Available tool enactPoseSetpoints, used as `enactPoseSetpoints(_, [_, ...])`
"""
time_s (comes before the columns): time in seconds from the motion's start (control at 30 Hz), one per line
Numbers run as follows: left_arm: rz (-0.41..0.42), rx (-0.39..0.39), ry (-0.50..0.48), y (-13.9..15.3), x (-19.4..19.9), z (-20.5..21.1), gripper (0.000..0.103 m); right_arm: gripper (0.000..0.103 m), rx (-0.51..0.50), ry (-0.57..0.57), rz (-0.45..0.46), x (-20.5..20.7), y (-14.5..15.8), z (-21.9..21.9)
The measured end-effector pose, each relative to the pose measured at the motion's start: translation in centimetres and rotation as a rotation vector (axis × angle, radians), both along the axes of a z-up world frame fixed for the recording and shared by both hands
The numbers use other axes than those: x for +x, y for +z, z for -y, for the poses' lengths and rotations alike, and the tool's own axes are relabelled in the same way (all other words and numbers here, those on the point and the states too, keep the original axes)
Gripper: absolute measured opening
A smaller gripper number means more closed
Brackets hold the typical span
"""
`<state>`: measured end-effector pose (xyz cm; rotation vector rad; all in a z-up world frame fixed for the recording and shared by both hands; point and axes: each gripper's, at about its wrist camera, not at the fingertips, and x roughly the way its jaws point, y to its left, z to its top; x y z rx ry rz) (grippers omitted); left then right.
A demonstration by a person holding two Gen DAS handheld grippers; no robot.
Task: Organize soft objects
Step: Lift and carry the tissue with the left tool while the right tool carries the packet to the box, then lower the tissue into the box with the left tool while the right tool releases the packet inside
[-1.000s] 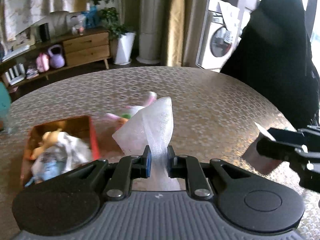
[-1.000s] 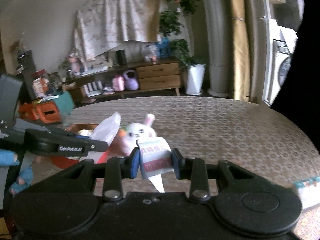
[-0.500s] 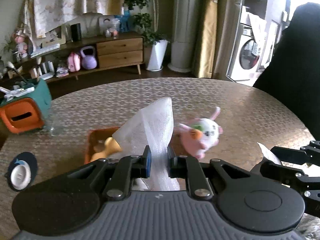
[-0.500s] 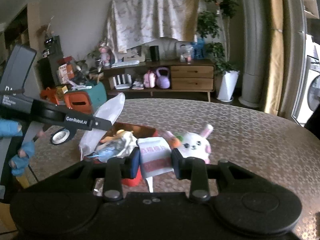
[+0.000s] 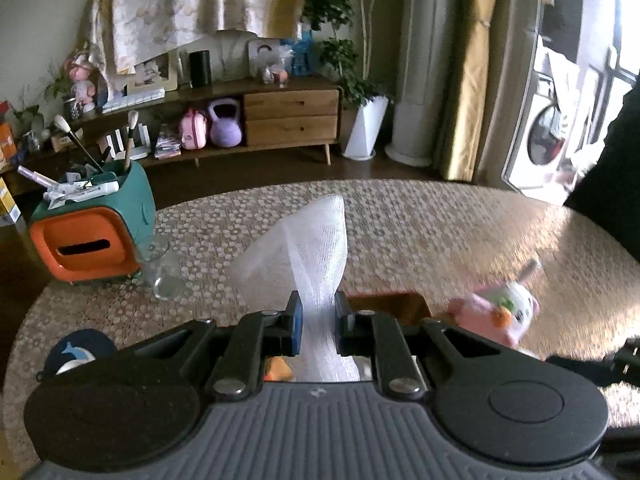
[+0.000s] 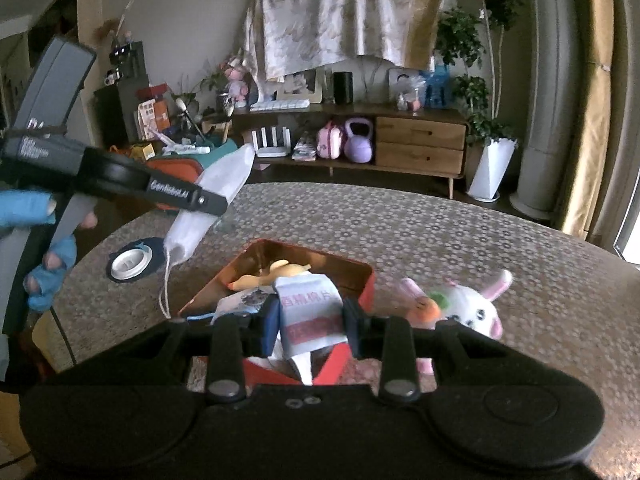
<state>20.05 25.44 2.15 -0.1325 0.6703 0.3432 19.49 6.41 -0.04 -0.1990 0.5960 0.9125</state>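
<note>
My left gripper (image 5: 318, 320) is shut on a white face mask (image 5: 308, 240) that sticks up between its fingers. From the right wrist view the same left gripper (image 6: 212, 202) hangs at the left above the table, the mask (image 6: 224, 176) drooping with its ear loop dangling. My right gripper (image 6: 310, 320) is shut on a small white packet (image 6: 310, 308) with red print, held over the near end of a red tin box (image 6: 356, 270). Inside the box lie a yellow soft toy and other soft items. A white and pink plush rabbit (image 6: 472, 308) lies on the table right of the box.
An orange and teal tissue holder (image 5: 88, 236) and a clear glass (image 5: 160, 268) stand at the table's left edge. A dark round coaster with a white lid (image 6: 130, 260) lies left of the box. A hand in a blue glove (image 6: 44, 268) grips the left handle.
Both grippers have swept left across the table, each still holding its item. The red box and the rabbit have slid right in both views; the right gripper now hangs over the box.
</note>
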Motion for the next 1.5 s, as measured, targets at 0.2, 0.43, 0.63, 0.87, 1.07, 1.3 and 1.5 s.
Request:
enactPoseSetpoints(0.2, [0.060,-0.012,0.017,1.0,2.1,-1.6,0.015,0.032,-0.031,0.013,-0.011,1.7,-1.5,-3.2])
enactPoseSetpoints(0.43, [0.030,-0.032,-0.021,-1.1,3.3,-1.8,0.015,0.032,-0.063,0.017,-0.020,3.3,-3.3,-5.6])
enactPoseSetpoints(0.63, [-0.074,-0.083,-0.024,-5.7,3.8,-2.6,0.015,0.032,-0.107,0.023,-0.036,4.1,-5.4,-7.3])
enactPoseSetpoints(0.87, [-0.153,-0.097,-0.075,-8.7,4.0,-2.0,0.015,0.031,-0.135,0.039,-0.038,4.5,-6.5,-8.4])
enactPoseSetpoints(1.07, [-0.188,-0.105,-0.108,-10.1,4.0,-1.1,0.015,0.027,-0.162,0.049,-0.051,4.6,-7.2,-8.6])
enactPoseSetpoints(1.3, [-0.224,-0.107,-0.114,-11.4,4.2,-1.1,0.015,0.027,-0.171,0.054,-0.064,4.5,-8.0,-8.7])
enactPoseSetpoints(1.5, [-0.221,-0.100,-0.115,-11.4,4.1,-1.2,0.015,0.031,-0.161,0.059,-0.080,4.6,-8.1,-8.5])
